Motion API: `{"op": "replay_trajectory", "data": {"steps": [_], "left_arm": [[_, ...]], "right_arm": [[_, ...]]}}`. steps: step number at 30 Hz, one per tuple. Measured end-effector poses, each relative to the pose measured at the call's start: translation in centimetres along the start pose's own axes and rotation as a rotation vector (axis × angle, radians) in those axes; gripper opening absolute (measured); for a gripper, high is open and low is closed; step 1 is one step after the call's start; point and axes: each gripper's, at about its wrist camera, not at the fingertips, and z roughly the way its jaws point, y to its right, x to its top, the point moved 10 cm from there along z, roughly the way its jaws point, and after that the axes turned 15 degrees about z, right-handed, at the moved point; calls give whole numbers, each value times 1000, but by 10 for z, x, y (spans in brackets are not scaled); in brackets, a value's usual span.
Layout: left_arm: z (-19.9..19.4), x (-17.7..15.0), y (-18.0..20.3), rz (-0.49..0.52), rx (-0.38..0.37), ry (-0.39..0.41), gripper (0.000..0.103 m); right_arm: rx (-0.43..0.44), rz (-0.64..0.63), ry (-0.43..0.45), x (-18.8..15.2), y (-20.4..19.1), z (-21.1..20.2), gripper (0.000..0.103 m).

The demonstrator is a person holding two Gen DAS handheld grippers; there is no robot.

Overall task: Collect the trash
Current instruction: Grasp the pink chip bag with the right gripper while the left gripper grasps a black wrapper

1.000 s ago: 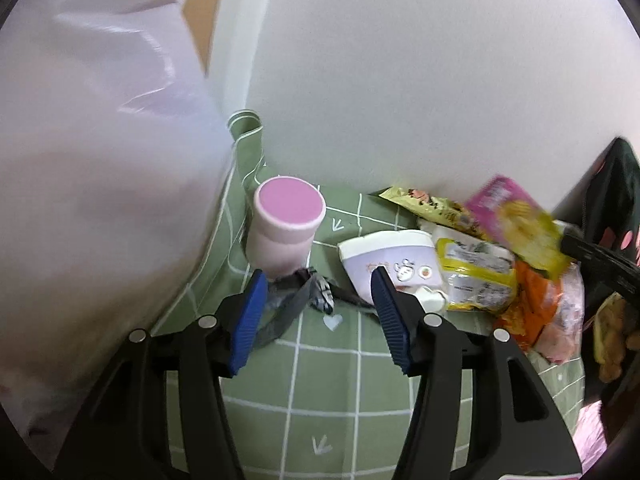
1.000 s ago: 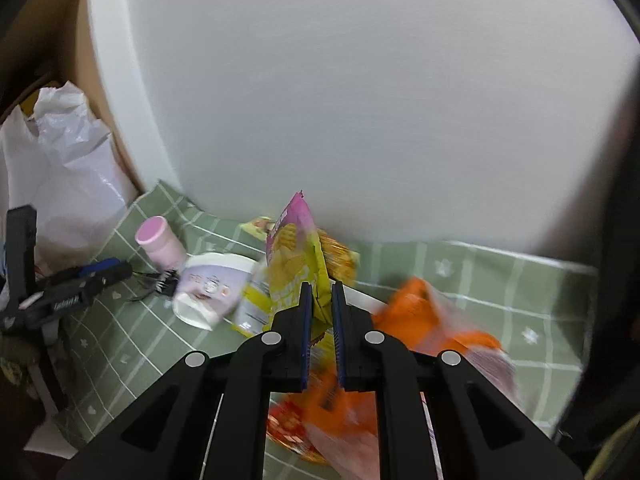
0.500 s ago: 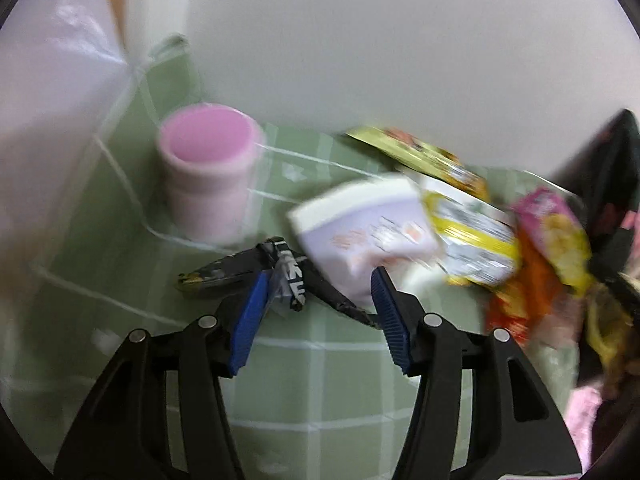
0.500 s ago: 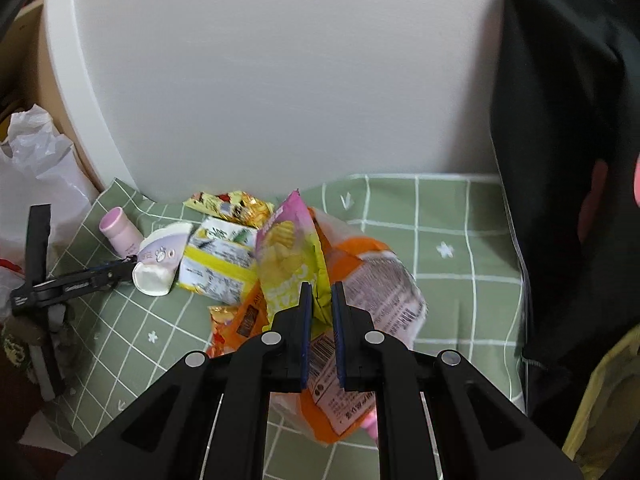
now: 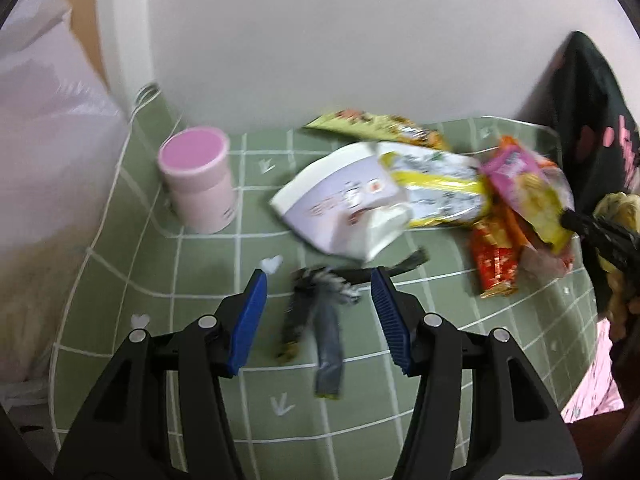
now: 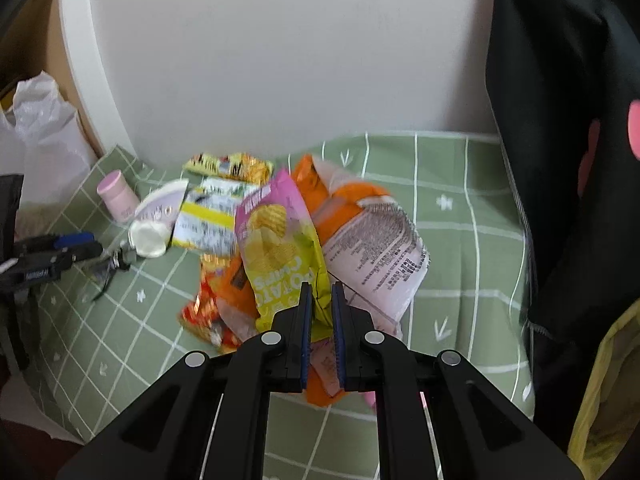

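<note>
I have the pink and yellow chip bag pinched by its lower edge in my right gripper, jaws narrowed hard on the foil, and the bag stands up above the heap of wrappers on the worktop. Under and behind it lies an orange bag with its pale printed back turned up, and a red and orange wrapper pokes out to the left of that. Further left sit a yellow and white packet and, against the wall, a yellow snack packet.

A white tub lies tipped on its side just beside the yellow and white packet; its mouth faces me in the right wrist view and I cannot tell whether anything is left in it. A pink cup stands upright near the back left corner, apart from the tub, with its pink top closed over, so its contents are hidden.

My left gripper hangs over a small dark crumpled wrapper that lies flat on the green checked cloth, jaws about half apart on either side of it and not pressing on it; the view here is blurred, so possibly it is two scraps. A white plastic bag bulges at the far left, off the worktop's edge, and its opening is out of sight.
</note>
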Motion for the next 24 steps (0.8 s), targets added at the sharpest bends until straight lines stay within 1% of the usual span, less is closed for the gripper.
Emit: {"op": "replay_trajectory", "data": {"steps": [2,4,5,6,7,9,10,12,17,19,24], "left_arm": [[6,-7,-2,-20,-15,-30,51],[20,-11,-1,-24,-5,-65,51],[26,-13,-1,-32,-1,-79,49],[32,-13,2,-56,-16,-82,48],[33,-11,4,-76,-34,-77,45],[36,-9,5,-110,-42,-78,23],[35,-9,6,-121,-37,-79,22],[34,-5,7,-142,-53,-62,17],[11,10,20,-111,-80,8,16],[-2,19,26,-96,-96,47,16],[-22,45,44,-59,-139,112,16]], "right_arm": [[-6,4,-15,-10,4,1,10],[-6,13,-28,-16,8,2,10],[-2,22,-31,-18,10,1,10],[4,29,-32,-20,12,0,10],[11,35,-33,-21,12,-1,10],[13,37,-30,-22,13,-4,11],[15,37,-28,-22,13,-5,11],[18,38,-25,-22,13,-7,11],[24,51,-5,-18,13,-15,11],[22,53,7,-15,13,-18,11],[22,68,42,-3,12,-27,11]]}}
